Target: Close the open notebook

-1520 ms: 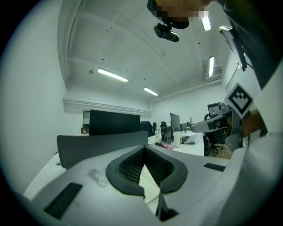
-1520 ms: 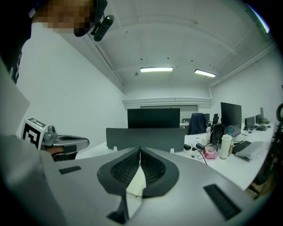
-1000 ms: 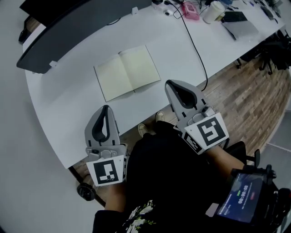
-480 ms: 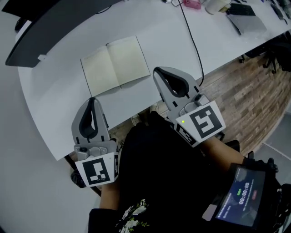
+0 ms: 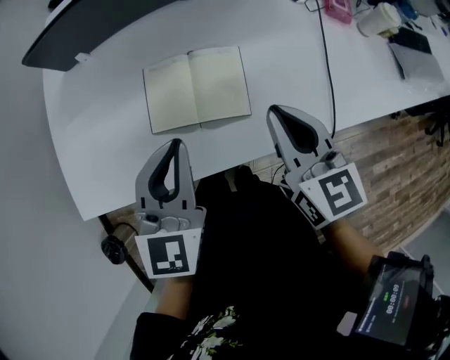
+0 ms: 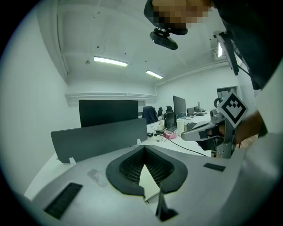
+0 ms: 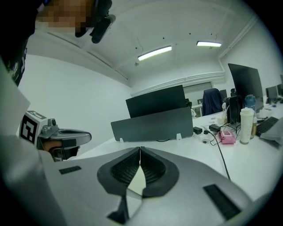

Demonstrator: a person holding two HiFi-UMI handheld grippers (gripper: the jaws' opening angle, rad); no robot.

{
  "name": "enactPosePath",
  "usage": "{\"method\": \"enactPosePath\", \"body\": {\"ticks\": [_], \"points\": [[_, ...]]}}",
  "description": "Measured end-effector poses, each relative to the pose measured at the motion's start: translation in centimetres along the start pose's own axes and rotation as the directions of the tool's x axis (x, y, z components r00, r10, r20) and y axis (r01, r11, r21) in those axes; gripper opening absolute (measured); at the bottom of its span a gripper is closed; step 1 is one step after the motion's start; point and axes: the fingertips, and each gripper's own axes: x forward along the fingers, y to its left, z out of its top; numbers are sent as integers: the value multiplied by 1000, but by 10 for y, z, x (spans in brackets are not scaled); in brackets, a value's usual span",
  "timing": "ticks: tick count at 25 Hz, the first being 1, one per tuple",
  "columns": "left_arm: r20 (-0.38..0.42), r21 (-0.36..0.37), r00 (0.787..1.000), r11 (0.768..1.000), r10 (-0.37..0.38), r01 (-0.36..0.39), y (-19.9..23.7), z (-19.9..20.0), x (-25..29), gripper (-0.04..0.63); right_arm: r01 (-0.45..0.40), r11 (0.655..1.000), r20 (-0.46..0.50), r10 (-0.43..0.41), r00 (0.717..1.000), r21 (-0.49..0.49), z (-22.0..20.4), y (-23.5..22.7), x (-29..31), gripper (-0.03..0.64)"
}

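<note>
Leftmost, the grey left tool, tips pressed together on nothing, hangs over the near edge of the white table, just short of the left page. Beyond it the open cream-paged notebook lies flat, its spine running away from the person. The right tool, likewise closed and empty, sits just beside the right page's outer edge, probably better placed to flip that page leftward.

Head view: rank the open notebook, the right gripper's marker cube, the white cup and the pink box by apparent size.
1. open notebook
2. right gripper's marker cube, though it sits nearer the camera
3. white cup and pink box: about alike; the box is cut by the frame edge
</note>
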Motion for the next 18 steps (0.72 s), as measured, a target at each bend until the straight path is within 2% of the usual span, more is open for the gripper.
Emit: {"method": "enactPosePath", "body": {"ticks": [11,15,18], "points": [[13,7,998,999,-54,54,25,7,24,8,48,999,-14,-48,999,-12,10,0,19,64],[-43,-15,994,995,-97,96,33,2,31,8,51,999,-52,-51,997,12,13,5,31,64],[-81,-81,984,985,-156,150,37,-6,42,8,70,997,-77,-68,995,25,13,9,41,64]]}}
